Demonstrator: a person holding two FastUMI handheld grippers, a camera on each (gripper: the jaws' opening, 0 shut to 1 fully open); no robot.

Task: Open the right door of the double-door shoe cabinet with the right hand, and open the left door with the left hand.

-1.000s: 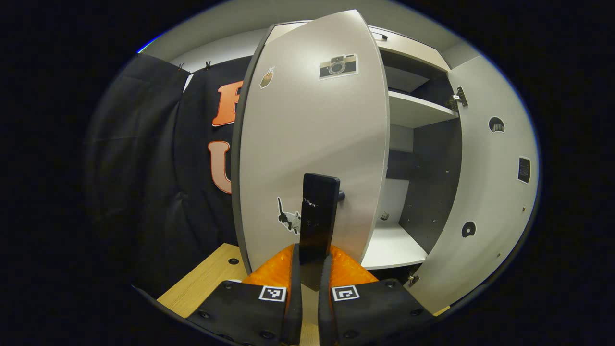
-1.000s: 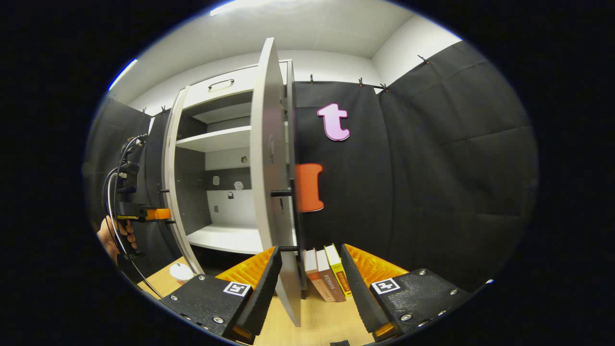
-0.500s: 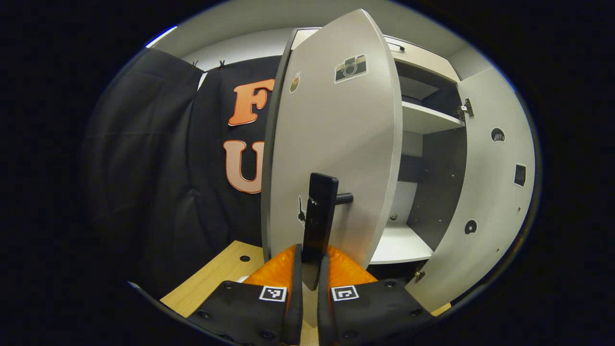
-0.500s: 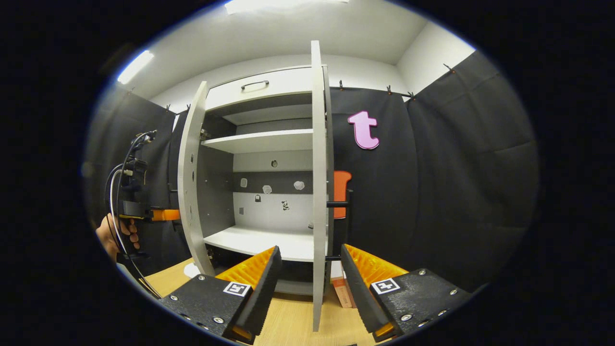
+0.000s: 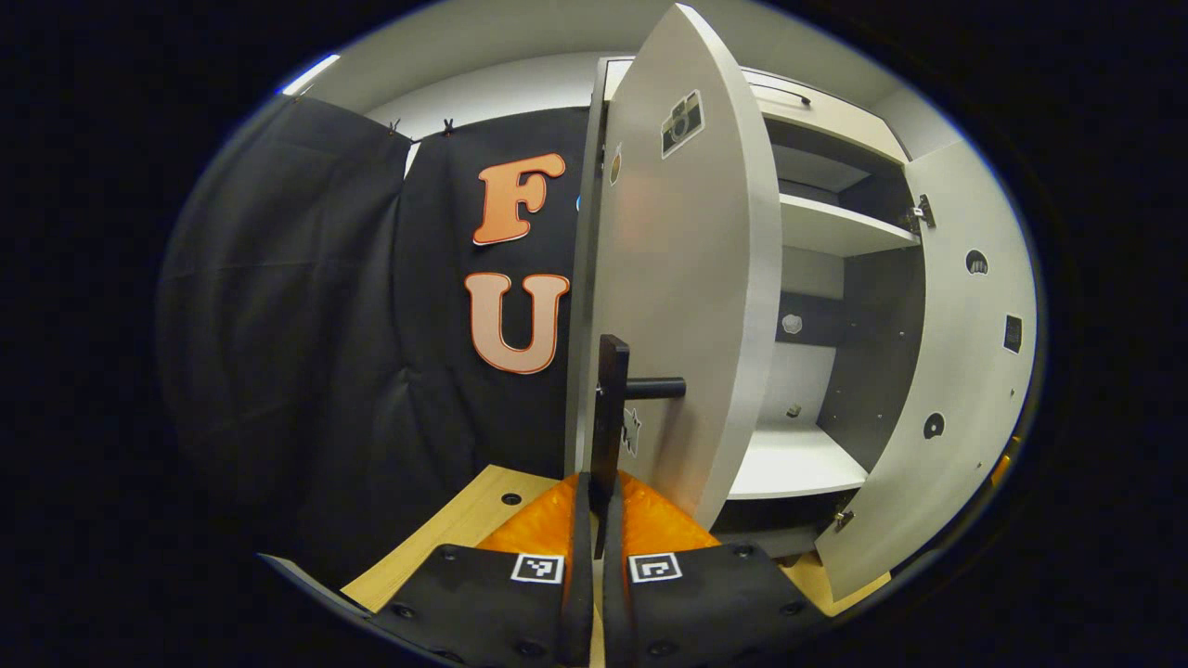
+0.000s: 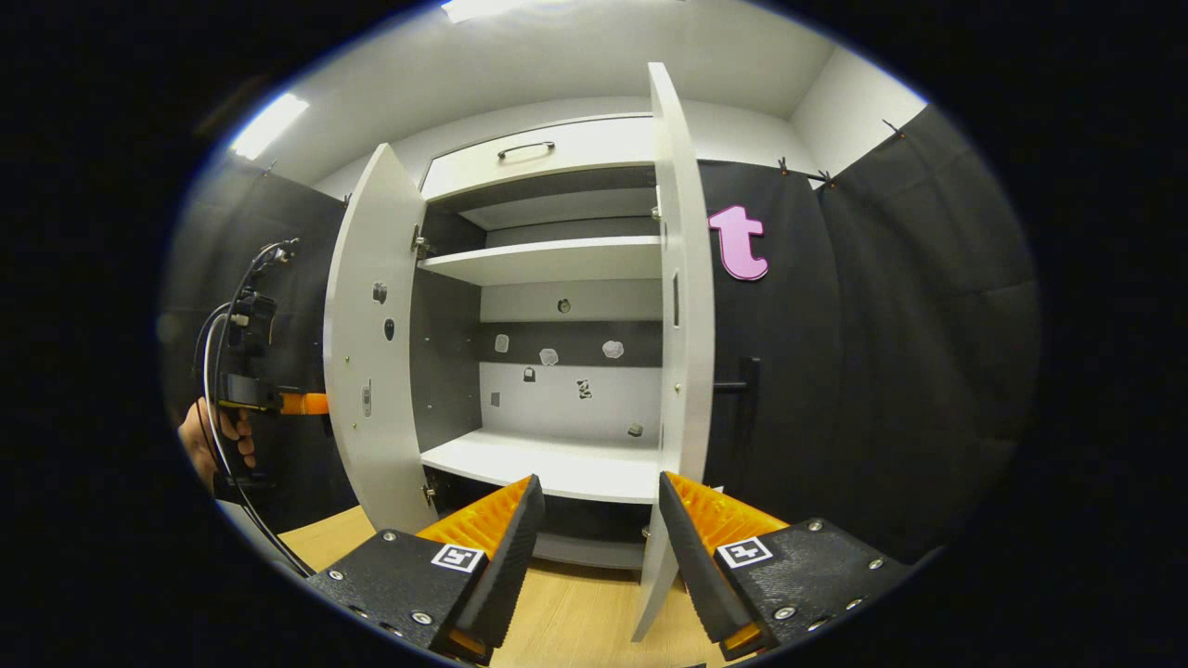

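Observation:
The white shoe cabinet (image 6: 543, 147) stands with both doors swung wide. In the left gripper view the left door (image 5: 691, 278) shows its outer face with stickers, and my left gripper (image 5: 596, 487) is shut on its black bar handle (image 5: 610, 399). The right door (image 5: 937, 371) hangs open at the right. In the right gripper view my right gripper (image 6: 600, 482) is open and empty, its orange fingers (image 6: 506, 520) either side of the right door (image 6: 684, 325), which is nearly edge-on and apart from them. That door's handle (image 6: 750, 390) sits behind it. The left gripper (image 6: 278, 404) and a hand (image 6: 209, 445) are beside the left door (image 6: 371, 343).
Inside are white shelves (image 6: 548, 260) and a dark back panel with small stickers. The cabinet stands on a light wooden top (image 6: 566, 617). Black cloth walls close in on both sides. A drawer with a handle (image 6: 524, 148) tops the cabinet.
The left door has swung further open with my left gripper holding its handle. The right gripper view has shifted so the right door's inner side shows and the books are hidden.

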